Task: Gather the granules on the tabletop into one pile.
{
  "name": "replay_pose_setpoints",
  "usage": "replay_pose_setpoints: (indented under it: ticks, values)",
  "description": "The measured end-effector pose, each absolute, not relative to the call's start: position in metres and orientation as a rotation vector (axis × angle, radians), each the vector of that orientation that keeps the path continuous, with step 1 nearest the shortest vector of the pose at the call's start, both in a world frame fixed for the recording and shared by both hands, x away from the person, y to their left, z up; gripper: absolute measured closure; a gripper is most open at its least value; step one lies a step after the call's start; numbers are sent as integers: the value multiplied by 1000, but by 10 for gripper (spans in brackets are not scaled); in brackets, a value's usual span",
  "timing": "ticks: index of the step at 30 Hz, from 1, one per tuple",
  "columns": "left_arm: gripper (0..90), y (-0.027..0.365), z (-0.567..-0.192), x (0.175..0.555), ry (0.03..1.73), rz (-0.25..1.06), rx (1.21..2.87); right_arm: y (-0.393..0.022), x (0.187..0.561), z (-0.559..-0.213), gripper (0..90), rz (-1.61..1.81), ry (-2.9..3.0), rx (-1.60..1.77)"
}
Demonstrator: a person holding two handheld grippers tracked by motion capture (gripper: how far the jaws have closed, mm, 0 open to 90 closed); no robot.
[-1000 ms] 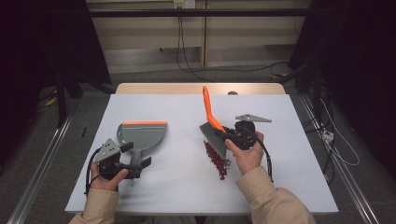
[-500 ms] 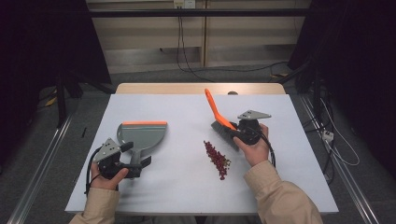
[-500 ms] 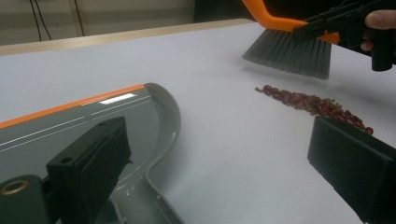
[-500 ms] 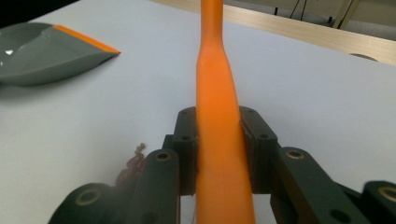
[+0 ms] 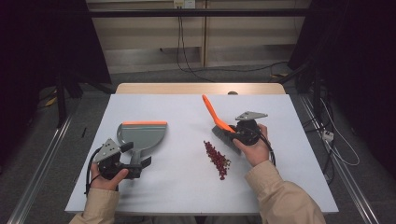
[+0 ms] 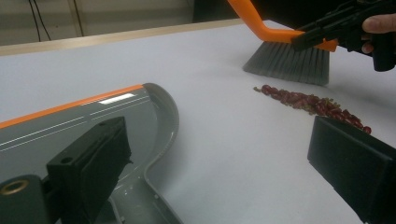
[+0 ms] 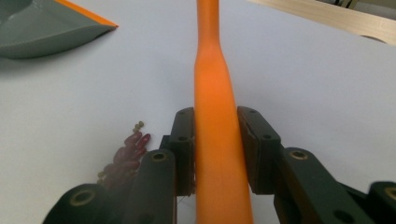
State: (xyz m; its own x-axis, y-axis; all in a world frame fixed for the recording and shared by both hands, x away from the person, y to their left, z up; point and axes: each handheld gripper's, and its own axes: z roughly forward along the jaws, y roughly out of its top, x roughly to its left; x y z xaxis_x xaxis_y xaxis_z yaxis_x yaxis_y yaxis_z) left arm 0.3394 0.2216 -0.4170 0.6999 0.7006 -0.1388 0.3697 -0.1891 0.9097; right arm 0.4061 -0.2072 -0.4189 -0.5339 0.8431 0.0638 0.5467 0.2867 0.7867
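Two tools are in hand — a brush in the right gripper and a grey dustpan at the left gripper. The right gripper's jaws are clamped on the brush's orange handle, one pad on each side of it, as the right gripper view shows. The left gripper sits at the dustpan's handle near the table's near-left; its jaws stand apart in the left gripper view, with the handle low beside the left jaw, so I cannot tell whether it is gripped.

Between them lies a streak of small red bits, with a few paler grains mixed in, running from just beside the bristles toward the near edge of the white table. The bristles are grey and dense, set just to the far right of the streak, about touching the table.

Risks, as I judge them: the pan lies well left of the pile, mouth toward the far side, so a sweep now would scatter bits across bare table rather than into it. A fast or pressed stroke could flick the light bits off the near edge. The flat handle could also twist in the clamp — tilting the bristles and leaving bits behind. If the pan is not truly held, it may slide when the brush pushes against it.
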Motion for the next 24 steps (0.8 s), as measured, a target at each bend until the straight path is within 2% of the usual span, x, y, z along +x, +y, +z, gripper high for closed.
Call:
replay_pose_setpoints:
  ticks: [7, 11, 24]
  values:
    - [54, 220, -417, 339, 842, 371, 1807, -209, 414, -408, 639, 1048, 2263, 1296]
    - [53, 221, -417, 339, 846, 372, 1804, -207, 419, -409, 698, 942, 2328, 1298]
    - [54, 224, -417, 340, 857, 375, 1792, -212, 430, -409, 712, 1013, 2403, 1221]
